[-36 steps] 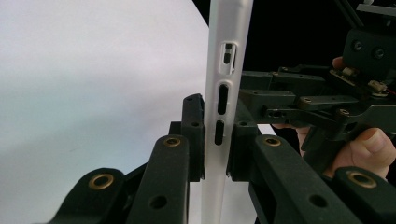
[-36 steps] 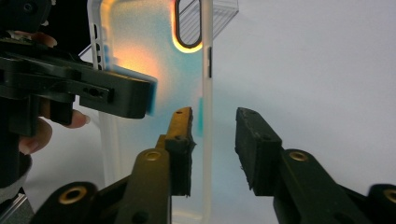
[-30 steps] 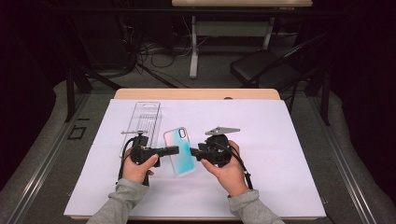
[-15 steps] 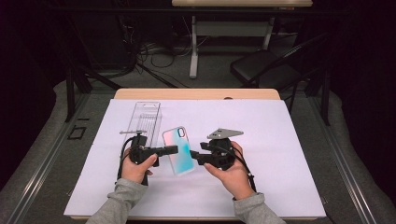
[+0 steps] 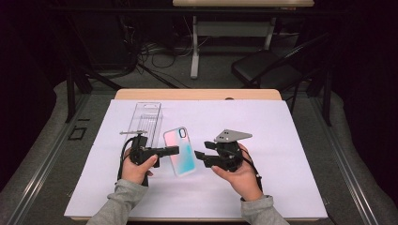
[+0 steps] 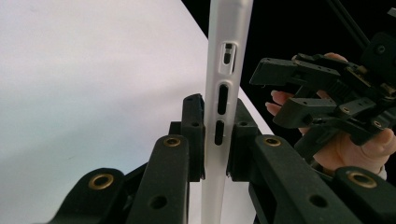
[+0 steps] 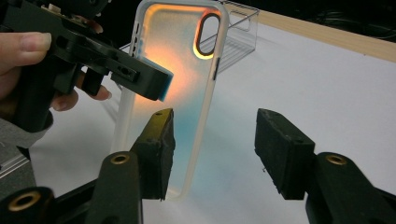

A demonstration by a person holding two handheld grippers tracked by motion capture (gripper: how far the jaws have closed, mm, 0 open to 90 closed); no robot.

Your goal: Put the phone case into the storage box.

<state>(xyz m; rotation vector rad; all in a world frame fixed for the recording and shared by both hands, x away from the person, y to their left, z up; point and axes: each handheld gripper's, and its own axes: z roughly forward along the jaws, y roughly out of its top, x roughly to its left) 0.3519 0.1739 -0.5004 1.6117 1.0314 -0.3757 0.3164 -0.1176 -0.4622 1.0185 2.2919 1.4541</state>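
A translucent phone case [image 5: 179,151] tinted pink to blue hangs tilted above the white sheet. My left gripper [image 5: 174,150] is shut on its left long edge. In the left gripper view the two pads clamp the case's side wall [image 6: 223,70] by the button slots. My right gripper [image 5: 201,150] faces the case's right edge, open. Its jaws have just been opening, and in the right gripper view the case [image 7: 177,70] has its near edge in the gap, with neither pad pressing on it. The right gripper [image 6: 271,95] also shows in the left gripper view.
A clear plastic box [image 5: 146,117] lies on the white sheet [image 5: 281,178] behind the left hand, and shows behind the case as the box [image 7: 238,28] in the right gripper view. Beyond the wooden table edge [image 5: 197,93] stand a dark chair [image 5: 267,70] and cables.
The right gripper has come off the case's right edge and drawn slightly to the right, with its jaws wider apart. The left gripper and the case have stayed put.
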